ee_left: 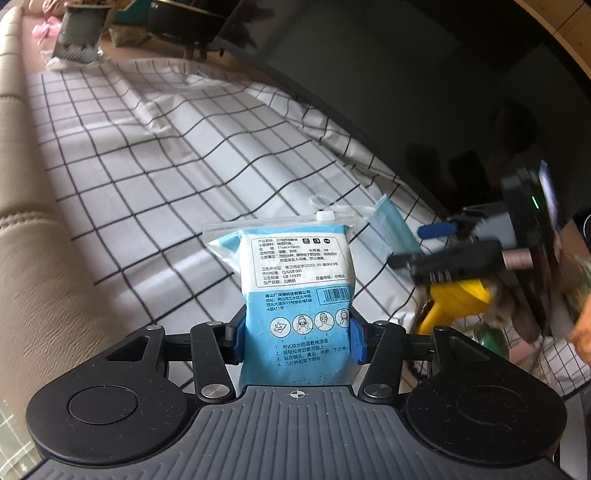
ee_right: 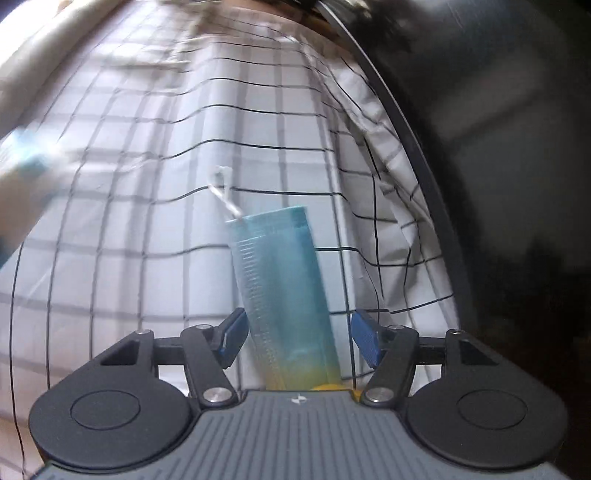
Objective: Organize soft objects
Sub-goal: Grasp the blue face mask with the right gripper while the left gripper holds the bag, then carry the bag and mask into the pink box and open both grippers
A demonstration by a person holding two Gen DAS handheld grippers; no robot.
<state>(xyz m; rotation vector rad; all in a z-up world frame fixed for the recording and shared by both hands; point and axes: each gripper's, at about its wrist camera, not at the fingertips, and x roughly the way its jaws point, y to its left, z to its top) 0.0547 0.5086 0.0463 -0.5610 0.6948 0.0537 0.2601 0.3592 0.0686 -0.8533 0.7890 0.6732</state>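
Where checked cloth (ee_left: 155,155) covers it, a beige sofa (ee_left: 22,184) shows.

Beneath my tool lies a checked cloth (ee_left: 155,155); far ahead-left stands a dark plant pot (ee_left: 79,31).

A pouch (ee_left: 295,291) stands between the pads of the left claw (ee_left: 295,338) above the checked cloth (ee_left: 166,155), a face mask (ee_left: 393,229) lying on the cloth just behind and right of it, between the right claw's (ee_right: 295,341) parted pads.
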